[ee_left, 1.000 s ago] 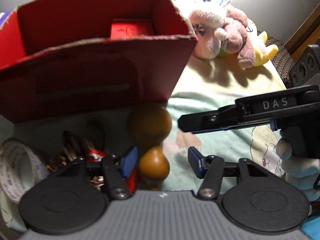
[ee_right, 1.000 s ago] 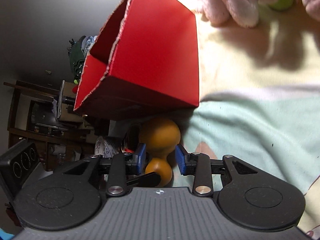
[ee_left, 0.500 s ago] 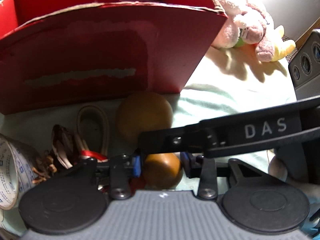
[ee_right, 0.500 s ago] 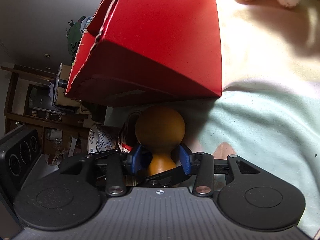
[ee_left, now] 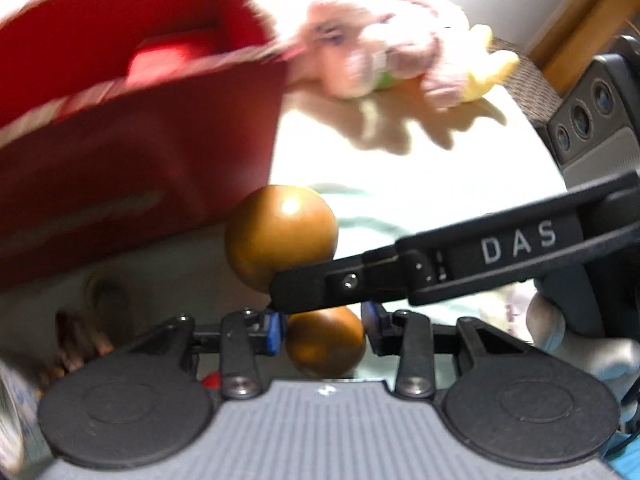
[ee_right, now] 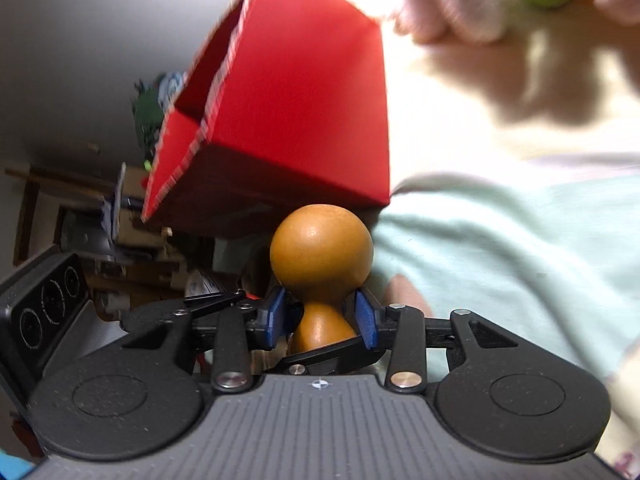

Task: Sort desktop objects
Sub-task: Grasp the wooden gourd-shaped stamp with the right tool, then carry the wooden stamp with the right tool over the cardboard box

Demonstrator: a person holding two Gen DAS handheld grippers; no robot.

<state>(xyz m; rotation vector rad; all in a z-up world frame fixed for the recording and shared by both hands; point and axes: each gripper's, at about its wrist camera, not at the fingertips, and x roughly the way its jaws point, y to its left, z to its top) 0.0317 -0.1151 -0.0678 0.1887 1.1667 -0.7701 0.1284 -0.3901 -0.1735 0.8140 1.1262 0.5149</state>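
Note:
A brown gourd (ee_left: 280,236) with a big and a small bulb hangs just above the cloth in front of the red cardboard box (ee_left: 120,140). My left gripper (ee_left: 322,324) is shut on the small bulb. A black finger (ee_left: 400,276) of the right gripper crosses over the gourd's waist from the right. In the right wrist view the gourd (ee_right: 320,256) points at the box (ee_right: 312,120), and my right gripper (ee_right: 321,316) has its blue pads pressed in at the waist under the big bulb. A left finger (ee_right: 320,354) lies across below.
A pink plush toy (ee_left: 400,56) lies behind and to the right of the box. A tangle of bands and cords (ee_left: 88,332) and a tape roll (ee_left: 12,412) sit at the left. Pale green cloth (ee_right: 520,260) covers the surface. Shelving clutter stands beyond the box.
Both grippers have risen with the gourd held between them, and the views are blurred by motion. The box's inside shows again in the left wrist view.

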